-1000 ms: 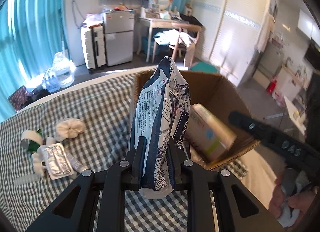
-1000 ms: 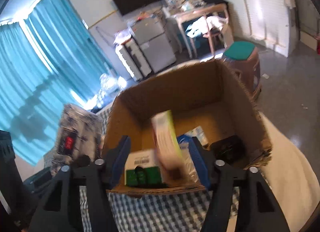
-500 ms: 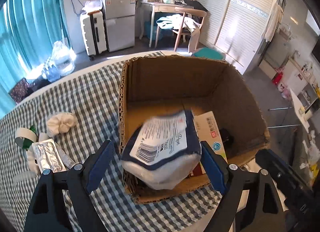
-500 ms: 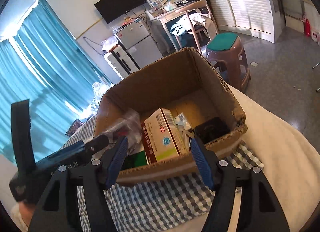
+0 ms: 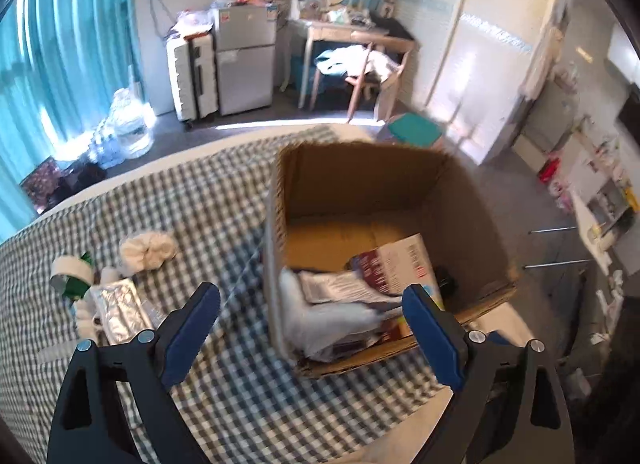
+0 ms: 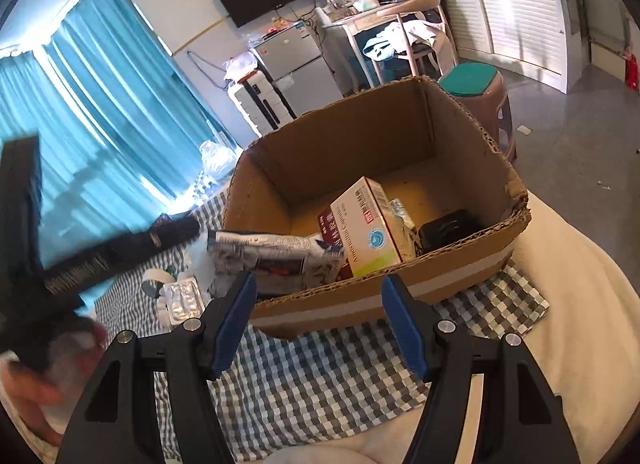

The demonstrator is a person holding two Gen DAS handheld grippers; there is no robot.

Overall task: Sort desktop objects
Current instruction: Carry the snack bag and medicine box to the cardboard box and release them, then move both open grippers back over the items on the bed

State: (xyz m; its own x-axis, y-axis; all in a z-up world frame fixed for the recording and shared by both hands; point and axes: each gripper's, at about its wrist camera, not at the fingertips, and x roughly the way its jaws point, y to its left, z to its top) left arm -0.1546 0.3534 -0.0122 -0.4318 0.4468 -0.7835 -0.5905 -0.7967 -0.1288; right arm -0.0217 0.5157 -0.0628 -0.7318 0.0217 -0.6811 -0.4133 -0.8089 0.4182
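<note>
The left gripper (image 5: 312, 324) is seen with jaws just spread wide and empty. The patterned packet (image 6: 276, 260) is lodged in the cardboard box (image 6: 440, 276) beside a medicine carton (image 6: 368, 232). The right gripper (image 6: 320, 320) is held apart, gripping nothing.

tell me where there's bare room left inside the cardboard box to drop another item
The far half of the cardboard box floor, along the back wall, is bare. The near half is crowded: patterned pouch in the near-left corner, medicine carton leaning mid-box, a black object near-right. Outside, the checkered cloth beyond the white wad is open.
</note>
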